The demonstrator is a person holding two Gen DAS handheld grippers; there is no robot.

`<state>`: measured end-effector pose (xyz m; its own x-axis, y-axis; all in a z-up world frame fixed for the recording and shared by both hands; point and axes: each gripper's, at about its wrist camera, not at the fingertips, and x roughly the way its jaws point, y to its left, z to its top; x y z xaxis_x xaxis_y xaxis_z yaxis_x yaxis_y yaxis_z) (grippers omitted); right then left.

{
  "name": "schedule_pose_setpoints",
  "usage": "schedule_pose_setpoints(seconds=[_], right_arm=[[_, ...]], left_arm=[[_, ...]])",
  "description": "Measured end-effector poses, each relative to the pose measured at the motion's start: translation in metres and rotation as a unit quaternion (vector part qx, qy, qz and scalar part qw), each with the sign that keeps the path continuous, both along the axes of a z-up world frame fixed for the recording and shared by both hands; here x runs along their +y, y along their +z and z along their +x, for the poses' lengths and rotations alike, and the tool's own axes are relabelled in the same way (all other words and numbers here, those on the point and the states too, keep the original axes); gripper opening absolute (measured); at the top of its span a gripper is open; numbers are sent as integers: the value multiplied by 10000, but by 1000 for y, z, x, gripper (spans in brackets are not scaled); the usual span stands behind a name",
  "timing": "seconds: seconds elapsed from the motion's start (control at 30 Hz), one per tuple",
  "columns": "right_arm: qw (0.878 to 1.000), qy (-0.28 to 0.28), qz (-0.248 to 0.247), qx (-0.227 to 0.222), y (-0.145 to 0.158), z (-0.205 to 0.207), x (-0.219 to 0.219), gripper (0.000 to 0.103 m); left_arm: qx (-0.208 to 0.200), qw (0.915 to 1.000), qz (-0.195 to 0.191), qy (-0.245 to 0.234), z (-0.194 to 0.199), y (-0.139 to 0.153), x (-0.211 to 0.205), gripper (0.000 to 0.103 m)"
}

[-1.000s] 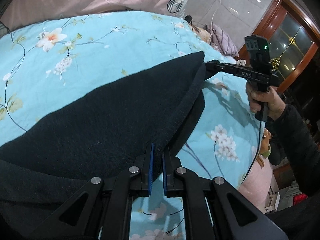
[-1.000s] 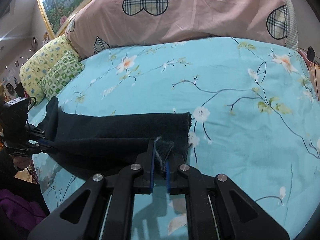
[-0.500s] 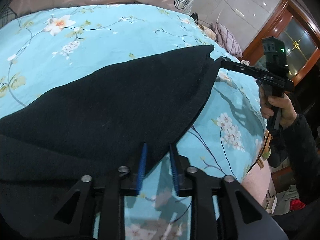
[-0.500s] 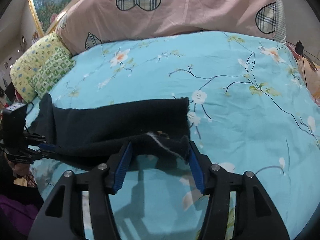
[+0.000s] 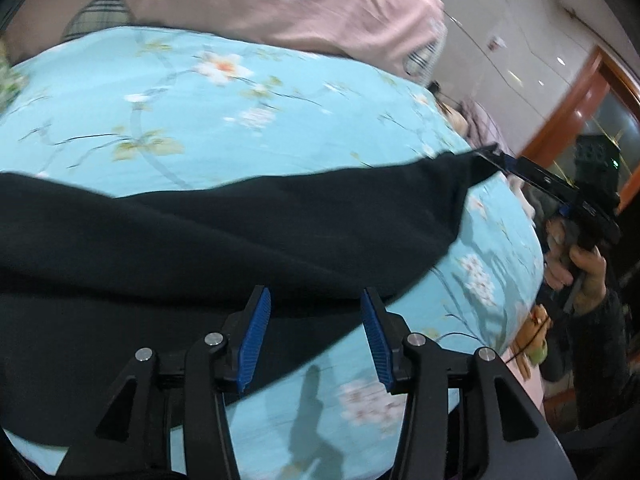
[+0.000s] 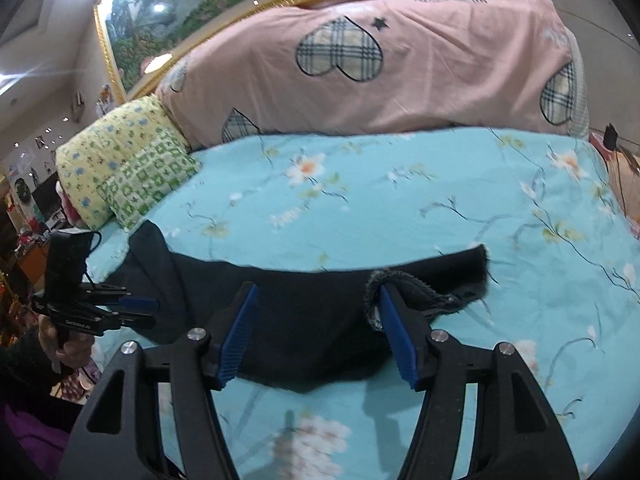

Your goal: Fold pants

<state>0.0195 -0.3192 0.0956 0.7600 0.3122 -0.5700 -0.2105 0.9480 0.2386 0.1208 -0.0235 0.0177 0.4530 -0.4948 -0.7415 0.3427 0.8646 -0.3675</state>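
Black pants (image 5: 224, 240) lie folded lengthwise across the light blue floral bed (image 5: 200, 120). They also show in the right wrist view (image 6: 312, 312), with the cuff end (image 6: 460, 284) at the right. My left gripper (image 5: 316, 320) is open and empty, just above the near edge of the pants. My right gripper (image 6: 316, 312) is open and empty over the cuff end; a curled hem lies against its right finger (image 6: 396, 332). In the left wrist view the right gripper (image 5: 500, 160) sits at the far tip of the pants. In the right wrist view the left gripper (image 6: 136, 312) is open by the waist end.
A pink quilt with plaid hearts (image 6: 380, 68) lies along the head of the bed. Yellow and green pillows (image 6: 128, 168) sit at the far left. The bed edge drops off at the right in the left wrist view, by a wooden door (image 5: 592, 120).
Both grippers were shut on the pants' edge a second ago. Both have opened wide and let the cloth drop onto the bed, and have drawn back a little.
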Motion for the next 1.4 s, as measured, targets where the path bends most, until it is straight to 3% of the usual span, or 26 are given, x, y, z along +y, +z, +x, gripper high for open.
schedule_pose_setpoints(seconds=[0.1, 0.3, 0.47, 0.7, 1.0, 1.17, 1.4], right_arm=[[9996, 226, 145, -92, 5, 5, 22, 64], [9983, 401, -307, -275, 16, 17, 65, 64], [9962, 767, -263, -327, 29, 22, 83, 64], [9876, 1566, -123, 61, 2, 45, 142, 64], [9688, 2364, 152, 733, -41, 90, 210, 64], [9599, 2592, 125, 1060, -59, 111, 234, 64], [9508, 2736, 246, 1429, -79, 135, 253, 64]], left_arm=[[-26, 9994, -6, 335, -1, 3, 29, 48], [-109, 9952, -8, 969, -6, 11, 91, 48], [-192, 9891, 35, 1457, -9, 18, 150, 48], [-336, 9805, 290, 1915, 2, 30, 218, 56], [27, 9812, 108, 1927, 50, 26, 281, 71], [548, 9867, -79, 1526, 92, 8, 301, 72], [998, 9870, -395, 1195, 126, -17, 312, 72]])
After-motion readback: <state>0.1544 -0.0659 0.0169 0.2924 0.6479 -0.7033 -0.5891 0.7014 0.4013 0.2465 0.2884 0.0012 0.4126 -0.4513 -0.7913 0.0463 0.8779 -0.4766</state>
